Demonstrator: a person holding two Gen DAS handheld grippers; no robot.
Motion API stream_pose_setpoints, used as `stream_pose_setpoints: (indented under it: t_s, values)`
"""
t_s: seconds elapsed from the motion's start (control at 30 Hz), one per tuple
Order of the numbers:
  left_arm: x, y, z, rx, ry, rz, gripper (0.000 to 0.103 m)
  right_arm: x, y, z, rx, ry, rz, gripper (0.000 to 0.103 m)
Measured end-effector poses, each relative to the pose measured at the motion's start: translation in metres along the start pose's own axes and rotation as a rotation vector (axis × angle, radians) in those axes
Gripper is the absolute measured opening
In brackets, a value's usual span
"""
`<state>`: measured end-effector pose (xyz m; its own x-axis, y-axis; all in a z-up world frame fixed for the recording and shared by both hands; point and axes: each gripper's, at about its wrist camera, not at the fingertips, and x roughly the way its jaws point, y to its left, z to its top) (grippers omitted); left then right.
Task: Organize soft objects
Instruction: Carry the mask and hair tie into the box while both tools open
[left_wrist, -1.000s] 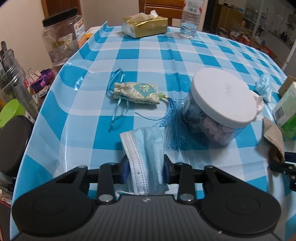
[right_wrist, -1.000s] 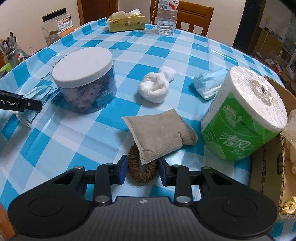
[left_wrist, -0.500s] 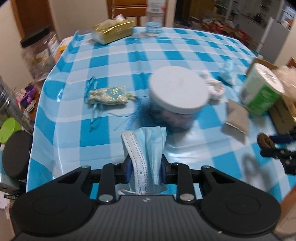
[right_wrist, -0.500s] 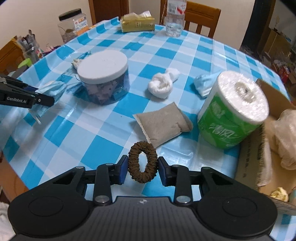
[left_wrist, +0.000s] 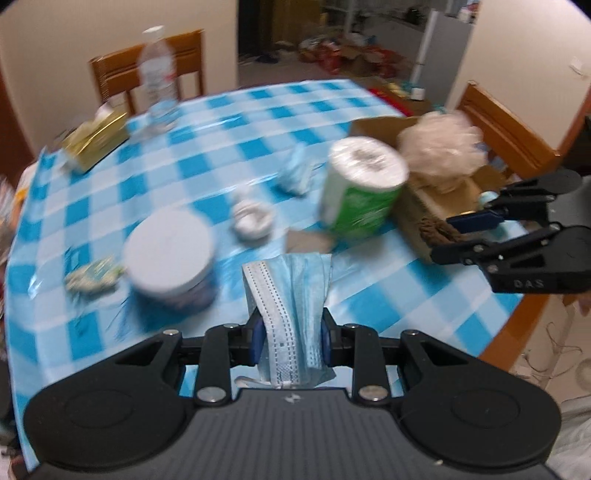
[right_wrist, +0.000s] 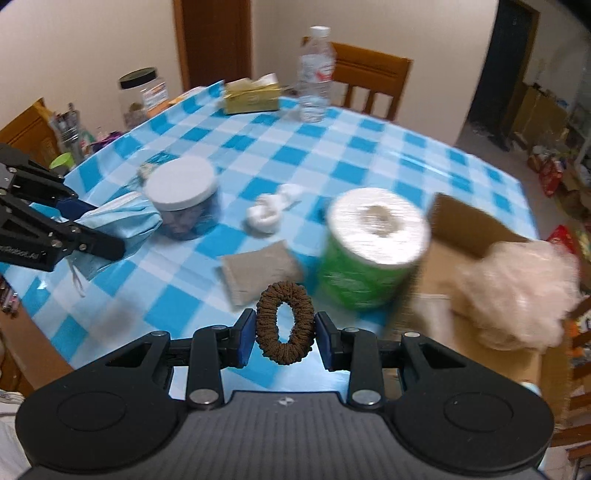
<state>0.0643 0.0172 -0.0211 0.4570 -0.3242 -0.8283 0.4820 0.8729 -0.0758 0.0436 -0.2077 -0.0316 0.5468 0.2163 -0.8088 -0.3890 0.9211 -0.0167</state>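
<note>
Left tongs (left_wrist: 291, 332) clamped on the face mask (left_wrist: 291, 295), right tongs (right_wrist: 284, 332) on the brown scrunchie (right_wrist: 284, 321), both above the surface (right_wrist: 369, 147). We judge both light, limp; mid-body pinches suit.

A blue-and-white checked plastic cloth (right_wrist: 332, 155) covers the worktop. The black left gripper (left_wrist: 290, 328) with blue pads pinches a pale blue pleated face mask (left_wrist: 291, 295) edged in white, and the black right gripper (right_wrist: 284, 332) pinches a dark brown ribbed fabric hair ring (right_wrist: 284, 321). On the cloth stand a green-wrapped white paper roll (right_wrist: 373, 247), a white-lidded clear round jar (right_wrist: 181, 195) and a grey-beige cloth pouch (right_wrist: 258, 273), beside a brown cardboard box (right_wrist: 465, 225).
</note>
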Motion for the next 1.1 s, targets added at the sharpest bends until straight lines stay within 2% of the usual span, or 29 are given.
stream_pose_setpoints:
  t_s: [0.13, 0.33, 0.4, 0.47, 0.5, 0.57, 0.63, 0.83, 1.03, 1.1]
  values:
    - [0.006, -0.028, 0.02, 0.041, -0.024, -0.031, 0.028, -0.012, -0.037, -0.007, 0.02, -0.014, -0.064, 0.039]
    - [0.019, -0.066, 0.054, 0.087, -0.062, -0.053, 0.028, -0.013, -0.087, -0.012, 0.045, -0.042, -0.113, 0.041]
    - [0.022, -0.078, 0.066, 0.095, -0.076, -0.051, 0.028, -0.012, -0.098, -0.014, 0.047, -0.067, -0.121, 0.05]
    - [0.026, -0.089, 0.076, 0.103, -0.091, -0.043, 0.028, -0.008, -0.11, -0.018, 0.053, -0.076, -0.112, 0.074]
    - [0.029, -0.094, 0.082, 0.103, -0.096, -0.041, 0.028, -0.006, -0.114, -0.02, 0.057, -0.08, -0.104, 0.08]
    - [0.034, -0.105, 0.094, 0.104, -0.104, -0.045, 0.028, -0.005, -0.119, -0.026, 0.064, -0.087, -0.078, 0.098]
    - [0.039, -0.116, 0.105, 0.113, -0.114, -0.042, 0.028, -0.006, -0.124, -0.033, 0.077, -0.099, -0.053, 0.103]
    - [0.061, -0.144, 0.142, 0.111, -0.128, -0.063, 0.028, -0.003, -0.138, -0.046, 0.135, -0.08, -0.034, 0.103]
    - [0.087, -0.169, 0.179, 0.13, -0.155, -0.074, 0.028, -0.012, -0.149, -0.057, 0.179, -0.101, -0.069, 0.103]
    - [0.097, -0.173, 0.191, 0.125, -0.161, -0.073, 0.031, -0.015, -0.153, -0.058, 0.186, -0.113, -0.079, 0.103]
